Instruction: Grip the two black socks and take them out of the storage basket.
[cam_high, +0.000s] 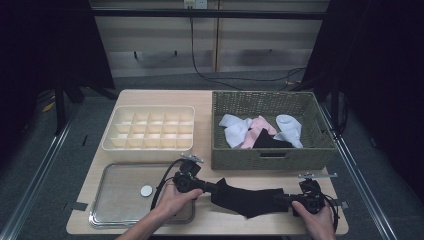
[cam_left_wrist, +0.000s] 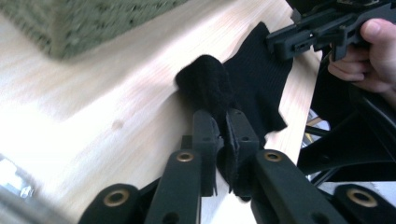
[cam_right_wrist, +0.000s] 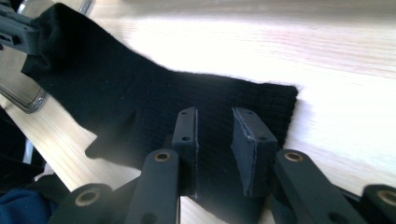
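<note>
Black knit sock lies stretched across the lower centre of the high view, on the wooden table just in front of the woven basket, with one end at the left gripper and the other at the right gripper. The basket, upper right of centre, holds white and pink socks; a cream divided organiser sits upper left of centre, and a clear tray with a small round white disc sits at lower left. Left gripper view: the jaws rise from the bottom centre, pressed together on a bunched end of the sock, with fabric caught between the pads; the other gripper and a hand show at the upper right, at the sock's far end. Right gripper view: the right gripper stands with jaws spread, a clear gap between the pads, over the sock's cuff end; nothing is pinched between them here, so that end looks loose. Risk, as a judgement: if the left side lifts or pulls while the right jaws stay apart, the sock would likely drag, twist or slide off the table's near edge rather than hold taut. The left grip is on a bunched fold, so a sharp tug could slip it free.
</note>
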